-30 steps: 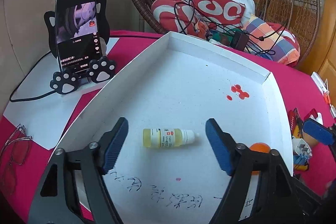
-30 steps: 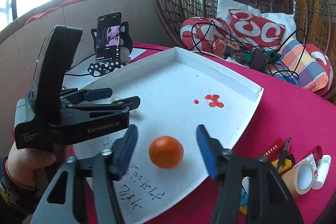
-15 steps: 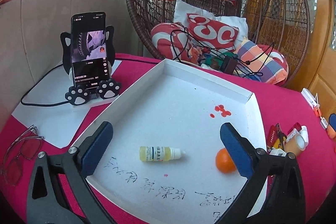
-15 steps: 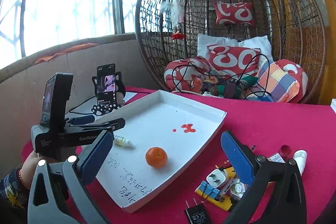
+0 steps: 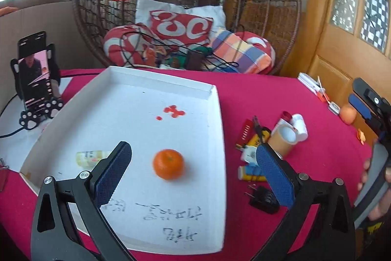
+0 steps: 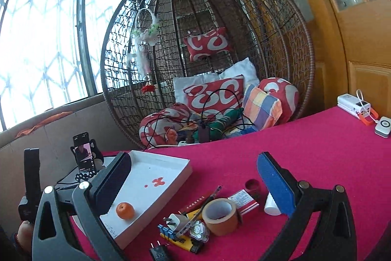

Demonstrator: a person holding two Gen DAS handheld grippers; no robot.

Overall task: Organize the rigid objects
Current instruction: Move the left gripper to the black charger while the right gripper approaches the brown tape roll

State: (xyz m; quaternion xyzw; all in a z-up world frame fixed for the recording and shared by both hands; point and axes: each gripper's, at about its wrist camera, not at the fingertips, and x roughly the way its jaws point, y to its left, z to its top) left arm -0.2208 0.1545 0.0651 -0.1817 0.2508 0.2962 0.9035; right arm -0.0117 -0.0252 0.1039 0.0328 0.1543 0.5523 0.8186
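Note:
A white tray (image 5: 215, 133) lies on the red table and holds an orange mandarin (image 5: 168, 164) and a small yellow dropper bottle (image 5: 89, 157). The tray (image 6: 171, 163) and mandarin (image 6: 125, 210) also show in the right wrist view. My left gripper (image 5: 193, 175) is open and empty above the tray, near the mandarin. My right gripper (image 6: 193, 182) is open and empty, raised above a pile to the tray's right: a brown tape roll (image 6: 221, 215), a white plug (image 6: 174, 221), a pen (image 6: 205, 202), a white tube (image 6: 271, 204) and a black adapter (image 6: 158, 252).
A phone on a paw-shaped stand (image 5: 36, 82) stands left of the tray. A wicker hanging chair (image 6: 207, 53) with cushions is behind the table. A power bank (image 6: 354, 104) and a second mandarin (image 5: 348, 115) sit at the far right.
Both grippers have lifted and pulled back from the tray. The left view has swung right, from the dropper bottle to the mandarin. The right gripper now hovers over the pile.

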